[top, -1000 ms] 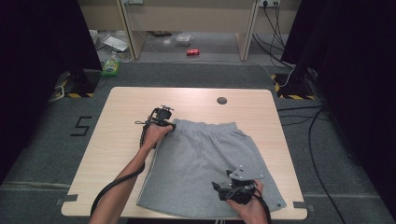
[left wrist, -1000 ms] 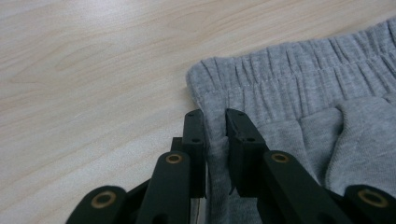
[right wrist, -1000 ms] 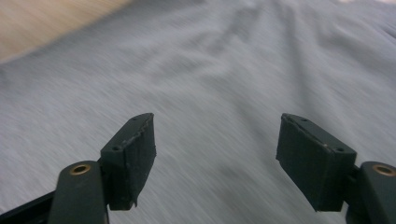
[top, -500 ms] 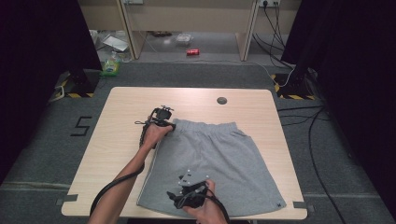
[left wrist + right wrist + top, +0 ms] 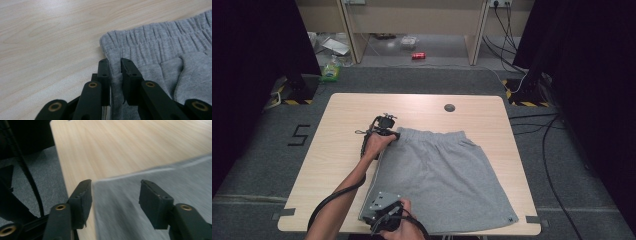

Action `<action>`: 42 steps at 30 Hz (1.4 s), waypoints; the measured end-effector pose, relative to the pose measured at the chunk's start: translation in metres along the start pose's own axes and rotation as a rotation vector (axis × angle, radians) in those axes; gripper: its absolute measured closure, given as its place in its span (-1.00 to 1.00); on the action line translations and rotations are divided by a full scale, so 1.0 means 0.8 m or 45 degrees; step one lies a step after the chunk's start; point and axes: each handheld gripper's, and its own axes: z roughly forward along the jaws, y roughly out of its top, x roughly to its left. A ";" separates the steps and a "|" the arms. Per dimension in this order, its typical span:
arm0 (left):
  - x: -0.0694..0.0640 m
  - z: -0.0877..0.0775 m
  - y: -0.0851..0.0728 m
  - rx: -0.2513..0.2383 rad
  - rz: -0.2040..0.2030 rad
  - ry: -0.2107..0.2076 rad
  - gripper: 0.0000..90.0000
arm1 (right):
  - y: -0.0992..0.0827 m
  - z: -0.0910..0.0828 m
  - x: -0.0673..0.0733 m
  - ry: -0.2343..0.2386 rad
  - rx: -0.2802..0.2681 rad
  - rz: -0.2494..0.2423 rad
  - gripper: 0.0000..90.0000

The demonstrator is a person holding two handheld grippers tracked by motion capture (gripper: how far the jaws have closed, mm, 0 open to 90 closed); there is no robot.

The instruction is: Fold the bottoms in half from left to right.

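Left hand-held gripper (image 5: 115, 62) pinches the grey shorts' (image 5: 447, 175) waistband; right hand-held gripper (image 5: 115, 195), jaws spread but just closing, straddles the hem corner on the tabletop (image 5: 347, 125).

One pair of grey shorts (image 5: 442, 175) is laid on one wooden table (image 5: 352, 120). Two grippers are counted: a left gripper (image 5: 396, 134) and a right gripper (image 5: 377, 212). One red can (image 5: 418, 55) and one green bottle (image 5: 331, 70) are seen on the floor.

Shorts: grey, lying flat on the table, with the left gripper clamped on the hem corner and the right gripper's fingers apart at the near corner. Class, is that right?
One slip: the left gripper is clamped on the waistband corner of the shorts, not the hem, as the left gripper view shows. The rest stands: the right gripper's fingers are apart at the near corner on the table.
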 end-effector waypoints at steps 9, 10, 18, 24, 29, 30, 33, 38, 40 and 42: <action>-0.001 0.000 0.000 0.000 0.009 0.003 0.73 | -0.001 0.032 0.015 -0.020 0.072 -0.043 0.16; -0.001 0.000 0.000 0.002 0.013 0.005 0.73 | -0.001 0.035 0.015 -0.029 0.064 -0.054 0.17; -0.001 0.000 -0.001 -0.005 0.013 0.007 0.73 | 0.001 0.037 0.020 -0.034 0.073 -0.121 0.73; 0.001 -0.001 0.000 -0.008 -0.004 -0.011 0.74 | -0.003 0.030 0.012 -0.027 0.057 -0.100 0.88; -0.003 -0.008 0.006 -0.022 0.008 0.001 0.75 | -0.002 0.010 0.006 -0.017 0.019 -0.066 0.89; -0.004 -0.010 0.008 -0.023 0.012 0.004 0.75 | -0.001 0.005 0.004 -0.014 0.005 -0.054 0.89; -0.007 -0.019 0.016 -0.038 0.009 -0.003 0.75 | 0.000 -0.014 -0.002 -0.019 -0.036 -0.040 0.89; -0.016 -0.034 0.032 -0.060 -0.006 -0.026 0.75 | 0.000 -0.056 -0.014 -0.048 -0.120 -0.001 0.89; -0.020 -0.037 0.037 -0.063 -0.007 -0.033 0.75 | -0.001 -0.063 -0.016 -0.051 -0.131 0.016 0.89; -0.030 -0.042 0.047 -0.069 0.001 -0.031 0.75 | -0.007 -0.092 -0.025 -0.080 -0.178 0.055 0.89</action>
